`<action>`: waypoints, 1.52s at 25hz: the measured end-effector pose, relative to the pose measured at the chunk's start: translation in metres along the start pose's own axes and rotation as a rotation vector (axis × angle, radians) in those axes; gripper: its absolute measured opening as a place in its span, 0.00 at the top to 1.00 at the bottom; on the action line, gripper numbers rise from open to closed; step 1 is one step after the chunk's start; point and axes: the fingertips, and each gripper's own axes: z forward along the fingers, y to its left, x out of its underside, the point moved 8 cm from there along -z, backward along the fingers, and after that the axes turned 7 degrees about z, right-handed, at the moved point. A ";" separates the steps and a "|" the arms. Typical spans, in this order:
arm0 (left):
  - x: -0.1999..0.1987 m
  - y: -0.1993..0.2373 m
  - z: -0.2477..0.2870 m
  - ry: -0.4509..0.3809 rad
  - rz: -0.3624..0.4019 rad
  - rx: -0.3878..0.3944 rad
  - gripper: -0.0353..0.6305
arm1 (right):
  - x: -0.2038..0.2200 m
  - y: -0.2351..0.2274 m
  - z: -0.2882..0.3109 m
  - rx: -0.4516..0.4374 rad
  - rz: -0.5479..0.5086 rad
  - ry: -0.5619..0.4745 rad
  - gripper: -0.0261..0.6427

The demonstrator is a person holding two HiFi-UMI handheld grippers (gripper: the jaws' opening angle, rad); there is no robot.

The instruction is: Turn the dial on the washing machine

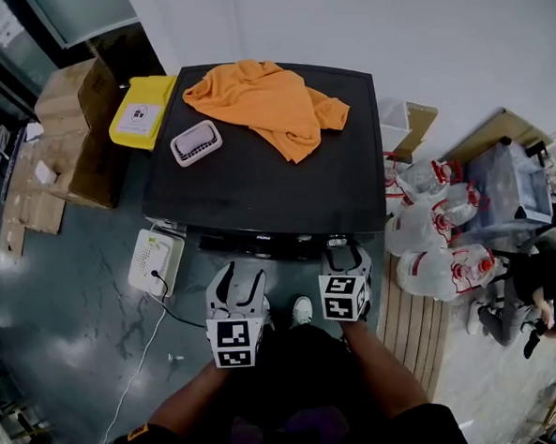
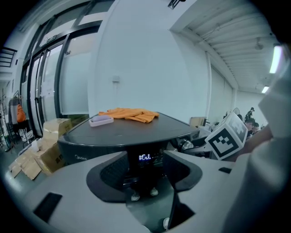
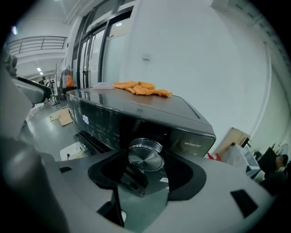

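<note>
The black washing machine [image 1: 258, 194] stands in front of me, its front panel facing my grippers. Its silver dial [image 3: 145, 154] sits at the right end of the panel, between the tips of my right gripper [image 3: 146, 169]. The jaws stand wide on either side of the dial and I see no pad pressing on it. In the head view the right gripper [image 1: 344, 256] hides the dial. My left gripper [image 2: 144, 159] is open and empty, held back from the panel, and the lit display [image 2: 144, 157] shows through its gap. In the head view the left gripper [image 1: 237, 289] hangs lower left of the right one.
An orange cloth [image 1: 269, 100] and a white tray [image 1: 196, 142] lie on the machine's top. A yellow box [image 1: 142, 112] and cardboard boxes [image 1: 75, 125] stand at the left. A white device [image 1: 155, 261] with a cable sits on the floor. Water jugs [image 1: 433, 226] and a wooden pallet [image 1: 417, 320] are at the right.
</note>
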 end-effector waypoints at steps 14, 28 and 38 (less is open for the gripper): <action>-0.004 -0.003 0.004 -0.008 -0.013 0.020 0.58 | 0.009 -0.028 0.003 -0.231 0.338 -0.017 0.55; -0.070 0.015 -0.031 -0.138 -0.028 -0.027 0.66 | -0.089 0.010 -0.088 -0.242 0.050 -0.278 0.59; -0.133 0.017 -0.083 -0.237 0.007 -0.009 0.92 | -0.148 0.015 -0.166 -0.268 0.062 -0.422 0.86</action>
